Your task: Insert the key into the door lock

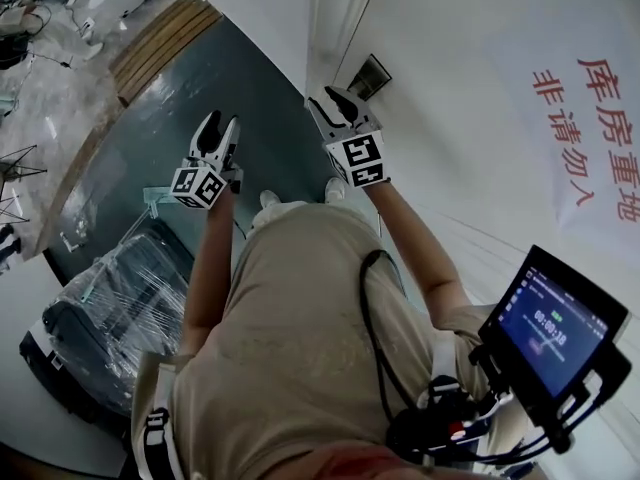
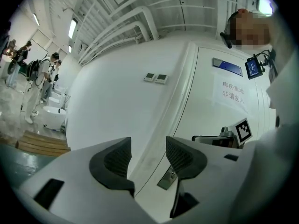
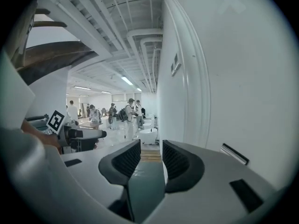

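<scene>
No key in any view. Left gripper: jaws wide, empty. Right gripper: jaws apart, empty. Both are raised beside the white door. The dark plate at its edge is possibly the lock. Judged: 0 steps done, and fetching and inserting both remain.

Dark, glossy floor. On it: a plastic-wrapped dark bundle beside the person, wooden boards at its far edge, and the person's shoes.

White left gripper, dark ribbed fingers spread apart with nothing between them, facing a plain white wall carrying two small grey switch plates, with a white door bearing a red-lettered paper sign at right.
</scene>
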{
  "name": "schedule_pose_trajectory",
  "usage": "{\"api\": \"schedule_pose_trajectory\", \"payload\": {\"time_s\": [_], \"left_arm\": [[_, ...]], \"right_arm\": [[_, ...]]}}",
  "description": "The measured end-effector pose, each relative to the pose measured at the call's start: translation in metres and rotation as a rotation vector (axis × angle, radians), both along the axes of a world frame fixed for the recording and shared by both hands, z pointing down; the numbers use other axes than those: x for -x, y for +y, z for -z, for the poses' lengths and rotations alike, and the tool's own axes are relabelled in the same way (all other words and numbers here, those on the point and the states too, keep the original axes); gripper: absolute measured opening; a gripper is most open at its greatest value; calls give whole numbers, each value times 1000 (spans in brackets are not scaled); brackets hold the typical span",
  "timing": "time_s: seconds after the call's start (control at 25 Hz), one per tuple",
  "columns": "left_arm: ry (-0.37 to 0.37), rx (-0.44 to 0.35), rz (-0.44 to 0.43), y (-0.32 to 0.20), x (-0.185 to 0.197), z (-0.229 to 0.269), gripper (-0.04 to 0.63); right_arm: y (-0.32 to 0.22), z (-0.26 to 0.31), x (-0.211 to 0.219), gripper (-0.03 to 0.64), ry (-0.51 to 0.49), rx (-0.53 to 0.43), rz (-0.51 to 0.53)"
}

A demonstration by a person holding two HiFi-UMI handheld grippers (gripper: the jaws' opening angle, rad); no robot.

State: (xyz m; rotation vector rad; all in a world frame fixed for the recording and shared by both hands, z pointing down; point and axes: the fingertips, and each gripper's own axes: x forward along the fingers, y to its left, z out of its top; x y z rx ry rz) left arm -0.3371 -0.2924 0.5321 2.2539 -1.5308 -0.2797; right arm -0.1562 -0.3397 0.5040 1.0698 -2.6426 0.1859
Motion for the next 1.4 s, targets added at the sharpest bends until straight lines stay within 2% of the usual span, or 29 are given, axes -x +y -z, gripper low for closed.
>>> {"api": "schedule_pose_trajectory", "payload": {"time_s": [0.2,0.6,0.8,1.04,1.16,1.4], "left_arm": [[-4,8,67,19,48,5,225],[28,-30,177,67,122,17,227],[86,-17,247,102,163,21,227],[58,28,263,139,187,-15,227],[67,45,277,153,196,-22,227],[74,65,277,169,186,-26,227]], "right_arm": [[4,21,53,150,-7,-58,69],[23,31,141,150,-2,-83,222],[40,34,184,150,35,-70,291],[66,2,217,150,30,-49,309],[79,-3,228,150,34,-36,327],[99,-12,230,150,47,-9,358]]}}
